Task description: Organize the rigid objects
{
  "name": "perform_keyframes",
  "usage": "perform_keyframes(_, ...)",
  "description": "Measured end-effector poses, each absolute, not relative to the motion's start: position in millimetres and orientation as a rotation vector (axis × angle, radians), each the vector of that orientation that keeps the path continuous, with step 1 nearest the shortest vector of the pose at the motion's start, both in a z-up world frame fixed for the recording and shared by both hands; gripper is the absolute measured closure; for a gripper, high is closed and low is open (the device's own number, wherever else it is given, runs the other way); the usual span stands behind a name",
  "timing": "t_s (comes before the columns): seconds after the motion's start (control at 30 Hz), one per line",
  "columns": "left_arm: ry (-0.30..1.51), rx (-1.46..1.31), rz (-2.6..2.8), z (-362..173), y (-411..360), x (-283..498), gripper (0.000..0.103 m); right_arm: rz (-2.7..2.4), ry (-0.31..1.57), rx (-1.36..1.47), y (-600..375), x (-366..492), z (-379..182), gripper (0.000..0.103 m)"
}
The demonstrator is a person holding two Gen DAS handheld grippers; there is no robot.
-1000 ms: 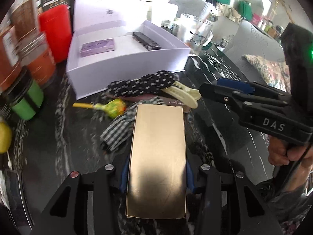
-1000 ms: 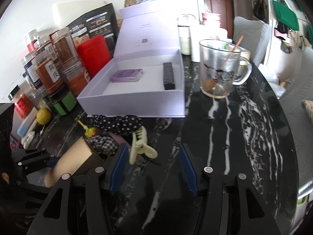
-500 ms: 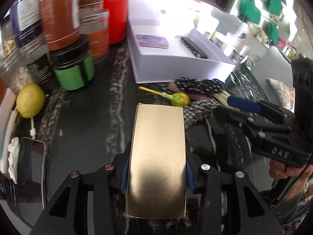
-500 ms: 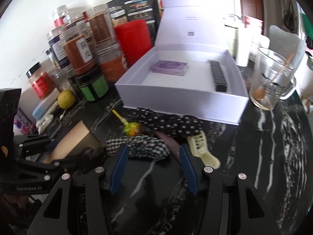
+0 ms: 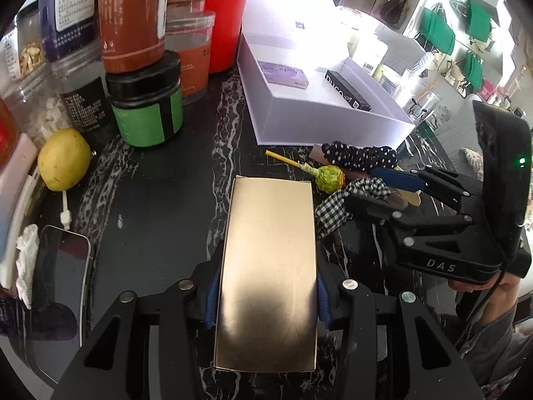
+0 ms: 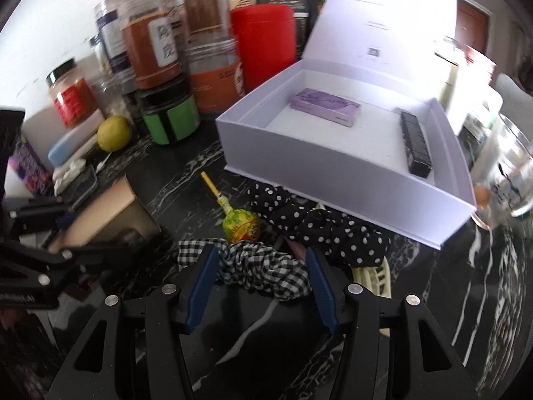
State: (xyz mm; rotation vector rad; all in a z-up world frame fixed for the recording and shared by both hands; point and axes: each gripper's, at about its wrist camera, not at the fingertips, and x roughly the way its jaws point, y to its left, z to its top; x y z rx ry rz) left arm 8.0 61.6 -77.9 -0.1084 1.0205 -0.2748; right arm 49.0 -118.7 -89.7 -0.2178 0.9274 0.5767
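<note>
Carrying the flat gold cardboard box (image 5: 266, 276) clamped in the left hand-held gripper (image 5: 265, 296), the person must next reach the open lavender box (image 5: 333, 123) while the right hand-held gripper (image 6: 260, 283) hangs spread over a checked fabric scrunchie (image 6: 263, 266).

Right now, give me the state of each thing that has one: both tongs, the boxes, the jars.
left tongs: shut on gold box
right tongs: open, straddling checked scrunchie
lavender box: lid up, open
purple box: flat inside it
black box: flat inside it
green jar: lidded, upright
lollipop: wrapped, lying on table
</note>
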Motion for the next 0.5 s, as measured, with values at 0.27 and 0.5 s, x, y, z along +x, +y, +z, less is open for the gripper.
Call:
perform_keyframes(0.27, 1.023, -0.121, -0.259, -78, 68, 9, 0.058, 0.603, 0.967, -0.259, -118, 37, -94, 0.046)
perform_keyframes(0.5, 1.029, -0.119, -0.252, -81, 71, 11, 0.058, 0.643, 0.998, -0.26, -119, 17, -99, 0.046)
